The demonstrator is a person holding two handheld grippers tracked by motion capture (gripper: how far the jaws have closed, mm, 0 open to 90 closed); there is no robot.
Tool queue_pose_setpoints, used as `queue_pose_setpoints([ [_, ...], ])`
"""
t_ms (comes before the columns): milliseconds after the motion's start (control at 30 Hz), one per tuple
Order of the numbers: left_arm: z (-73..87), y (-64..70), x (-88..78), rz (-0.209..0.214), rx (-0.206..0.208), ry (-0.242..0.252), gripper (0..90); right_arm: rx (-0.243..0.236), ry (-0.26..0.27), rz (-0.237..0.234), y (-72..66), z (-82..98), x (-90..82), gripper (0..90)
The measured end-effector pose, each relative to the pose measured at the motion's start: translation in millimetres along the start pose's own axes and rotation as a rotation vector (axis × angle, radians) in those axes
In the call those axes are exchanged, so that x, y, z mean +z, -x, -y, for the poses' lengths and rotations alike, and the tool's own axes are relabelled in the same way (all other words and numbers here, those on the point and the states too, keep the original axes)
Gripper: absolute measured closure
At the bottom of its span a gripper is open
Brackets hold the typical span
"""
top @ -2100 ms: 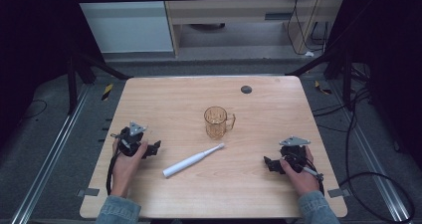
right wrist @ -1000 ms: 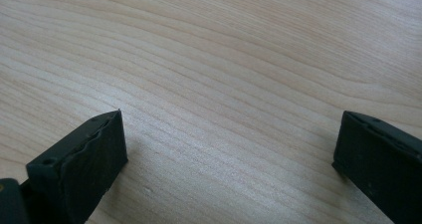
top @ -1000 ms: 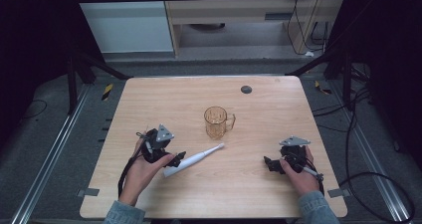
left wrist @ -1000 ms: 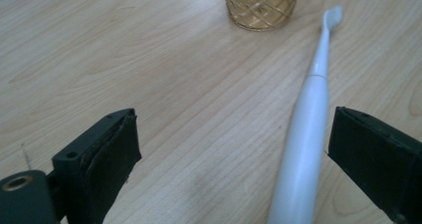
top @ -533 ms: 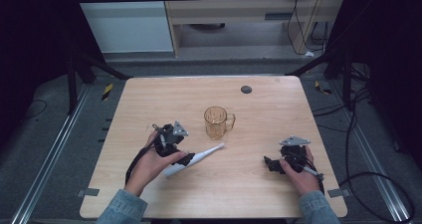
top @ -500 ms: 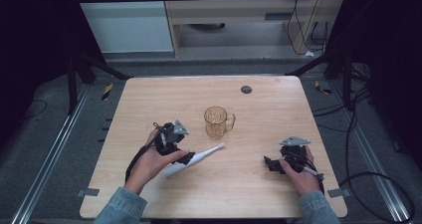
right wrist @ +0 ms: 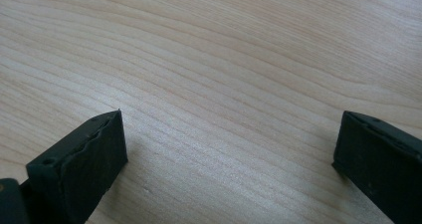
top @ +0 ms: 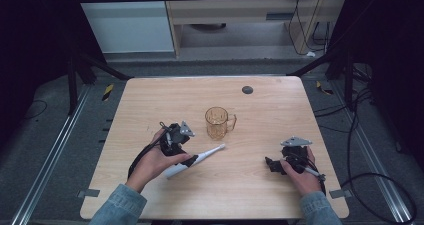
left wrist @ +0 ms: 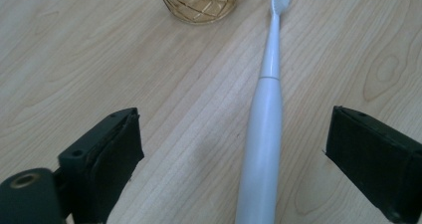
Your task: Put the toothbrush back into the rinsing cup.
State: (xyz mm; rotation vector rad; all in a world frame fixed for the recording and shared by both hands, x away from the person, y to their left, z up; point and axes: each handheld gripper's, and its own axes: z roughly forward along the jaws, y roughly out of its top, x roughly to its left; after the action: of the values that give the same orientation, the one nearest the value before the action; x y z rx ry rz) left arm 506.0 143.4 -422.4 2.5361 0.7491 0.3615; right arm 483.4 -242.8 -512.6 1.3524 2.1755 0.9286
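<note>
The white toothbrush [left wrist: 266, 104] lies flat on the table [top: 260, 195] just in front of the amber mug [top: 218, 122], between the wide-apart, just-closing jaws of the left gripper [left wrist: 234, 159], untouched by either pad, while the right gripper [right wrist: 229, 154], well right of the mug, stands open over bare wood.

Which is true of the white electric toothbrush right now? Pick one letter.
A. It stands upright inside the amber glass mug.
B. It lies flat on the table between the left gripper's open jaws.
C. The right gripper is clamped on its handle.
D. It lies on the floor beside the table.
B: in the left gripper view the toothbrush lies flat on the table, the left gripper jaws apart either side of its handle.
</note>
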Motion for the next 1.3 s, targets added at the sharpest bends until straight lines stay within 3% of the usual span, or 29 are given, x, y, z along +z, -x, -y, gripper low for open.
queue_pose_setpoints([
  [467, -6.8, 7.6, 22.5, 0.103, 0.05, -0.086, 37.2, 0.001, -0.001, -0.001, -0.1, 0.0, -0.1, 0.3],
  [700, -11.1, 8.1, 32.2, 0.133, 0.062, -0.128, 47.8, 0.0, 0.001, 0.0, 0.1, 0.0, 0.1, 0.3],
  [900, -9.8, 6.5, 40.5, 0.156, 0.073, -0.169, 53.2, -0.001, 0.001, 0.001, 0.2, 0.0, 0.1, 0.4],
  [1300, -7.9, 2.6, 45.1, 0.168, 0.077, -0.197, 59.6, -0.002, 0.0, 0.001, 0.2, 0.1, 0.1, 0.3],
])
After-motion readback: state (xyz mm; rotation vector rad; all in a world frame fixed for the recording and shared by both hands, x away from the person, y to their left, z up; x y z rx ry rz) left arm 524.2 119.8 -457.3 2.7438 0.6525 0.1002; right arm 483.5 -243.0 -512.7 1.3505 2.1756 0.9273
